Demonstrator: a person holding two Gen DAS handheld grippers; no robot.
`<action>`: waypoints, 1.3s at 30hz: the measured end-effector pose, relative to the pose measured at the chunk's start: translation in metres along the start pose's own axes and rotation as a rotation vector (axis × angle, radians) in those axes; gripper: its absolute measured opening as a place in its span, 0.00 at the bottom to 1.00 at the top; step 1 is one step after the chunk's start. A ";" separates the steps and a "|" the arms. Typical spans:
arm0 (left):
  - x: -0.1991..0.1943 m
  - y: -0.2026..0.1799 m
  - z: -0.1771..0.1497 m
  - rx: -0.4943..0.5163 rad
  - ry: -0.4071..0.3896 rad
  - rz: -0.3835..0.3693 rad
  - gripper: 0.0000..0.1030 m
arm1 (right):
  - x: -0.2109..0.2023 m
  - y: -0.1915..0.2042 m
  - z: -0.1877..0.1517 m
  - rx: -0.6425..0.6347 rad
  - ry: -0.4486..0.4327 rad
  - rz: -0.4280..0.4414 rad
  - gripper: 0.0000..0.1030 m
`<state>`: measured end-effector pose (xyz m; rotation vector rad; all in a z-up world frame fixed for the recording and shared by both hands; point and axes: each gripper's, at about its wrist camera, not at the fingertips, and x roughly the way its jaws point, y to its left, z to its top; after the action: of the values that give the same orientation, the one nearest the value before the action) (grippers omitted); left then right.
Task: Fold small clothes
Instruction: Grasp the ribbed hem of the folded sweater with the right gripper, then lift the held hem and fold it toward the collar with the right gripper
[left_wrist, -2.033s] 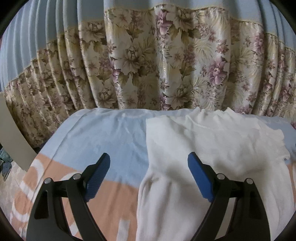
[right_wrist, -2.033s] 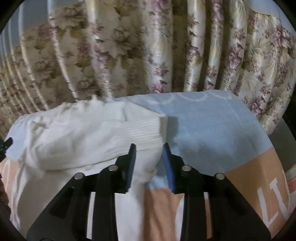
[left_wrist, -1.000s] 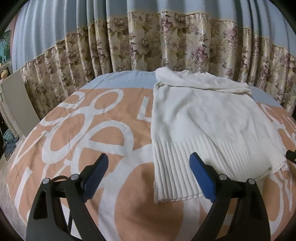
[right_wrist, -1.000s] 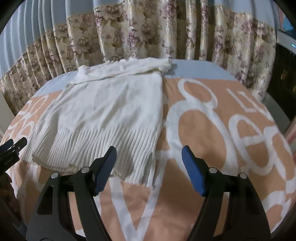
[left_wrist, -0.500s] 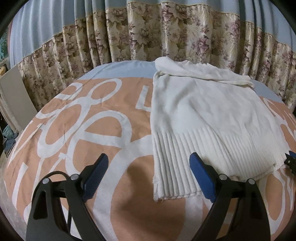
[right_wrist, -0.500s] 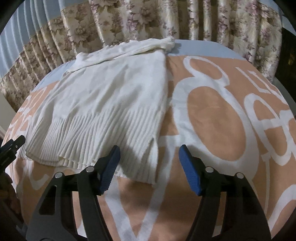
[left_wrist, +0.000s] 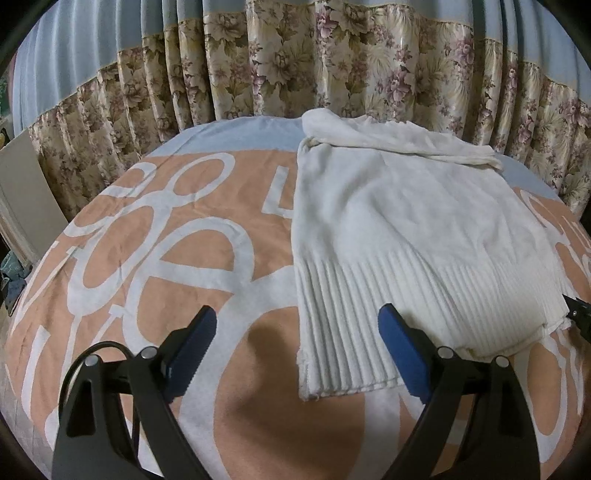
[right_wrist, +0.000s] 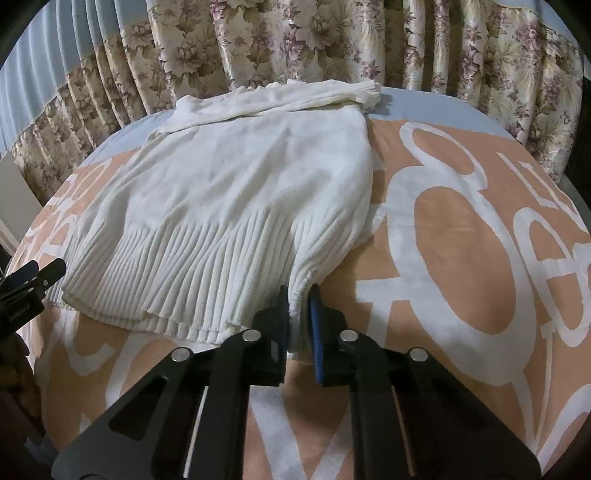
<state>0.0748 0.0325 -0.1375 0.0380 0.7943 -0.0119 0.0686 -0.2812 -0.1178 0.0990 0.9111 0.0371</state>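
Note:
A white knit sweater (left_wrist: 406, 229) lies flat on the bed, its ribbed hem toward me and its sleeves folded across the far end; it also shows in the right wrist view (right_wrist: 236, 192). My left gripper (left_wrist: 297, 332) is open, hovering at the hem's near left corner, with the corner between its blue pads. My right gripper (right_wrist: 299, 310) is shut on the hem's near right corner, which bunches up between the pads. The right gripper's tip shows at the right edge of the left wrist view (left_wrist: 578, 310), and the left gripper shows at the left edge of the right wrist view (right_wrist: 26, 284).
The bed cover (left_wrist: 177, 258) is orange with large white letters and a pale blue band at the far end. Floral curtains (left_wrist: 295, 66) hang close behind the bed. A pale board (left_wrist: 22, 184) leans at the left. The bed drops off at the right (right_wrist: 576, 177).
Both grippers pulled back from the sweater's far end to its hem. My right gripper, open half a second ago, has closed on the hem's right corner. The left gripper stayed open.

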 end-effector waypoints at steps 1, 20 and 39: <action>0.002 -0.002 0.000 0.006 0.009 -0.006 0.87 | -0.001 -0.001 0.001 0.001 0.000 -0.002 0.10; 0.018 -0.017 0.000 0.012 0.130 -0.107 0.62 | 0.000 -0.004 0.000 0.032 -0.004 0.019 0.11; -0.003 -0.005 0.001 -0.025 0.083 -0.122 0.09 | -0.007 -0.016 -0.003 0.088 -0.029 0.031 0.10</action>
<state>0.0732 0.0275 -0.1350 -0.0336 0.8792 -0.1166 0.0611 -0.2975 -0.1156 0.1950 0.8819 0.0241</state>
